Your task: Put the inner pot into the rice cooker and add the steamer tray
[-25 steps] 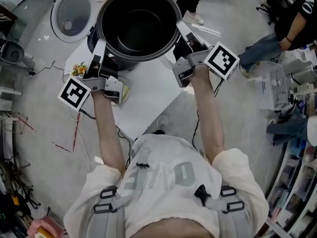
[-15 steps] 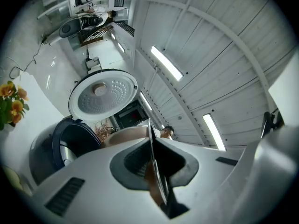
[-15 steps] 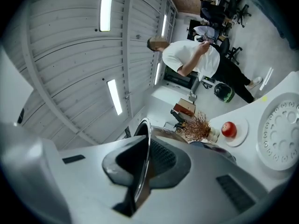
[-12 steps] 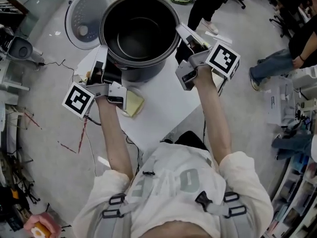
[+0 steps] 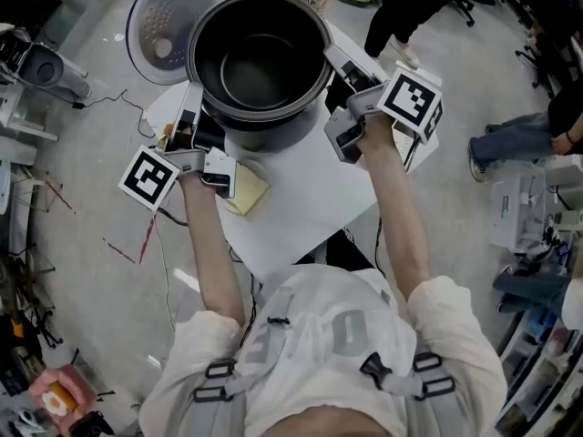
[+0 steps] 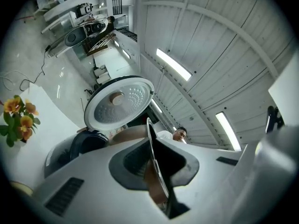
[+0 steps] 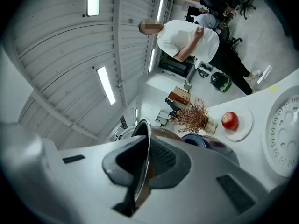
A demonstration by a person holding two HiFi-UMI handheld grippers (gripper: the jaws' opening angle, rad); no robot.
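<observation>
Two grippers are both clenched on the inner pot, one on each side of its rim. The left gripper bites the rim at the pot's left side. In the left gripper view its jaws are closed down on the thin metal edge, with the pot's coppery outer wall on one side of the edge and the dark inside on the other. The right gripper holds the opposite side. Its own view shows the same grip, pads pressed on the bright rim.

The pot hangs level between the two, mouth up, with nothing inside. In the head view it covers the rice cooker, so only the cooker's open lid shows, tipped back at the upper left of the pot. The left gripper view shows the lid's perforated inner face upright and the cooker's dark body lower and to the left of the pot wall. The frames do not settle whether the pot touches the cooker.

The white table carries a yellow pad just beside the left gripper's body. Orange flowers stand on the table near the cooker. A red apple on a small plate and a dried sprig sit beyond the cooker in the right gripper view.
</observation>
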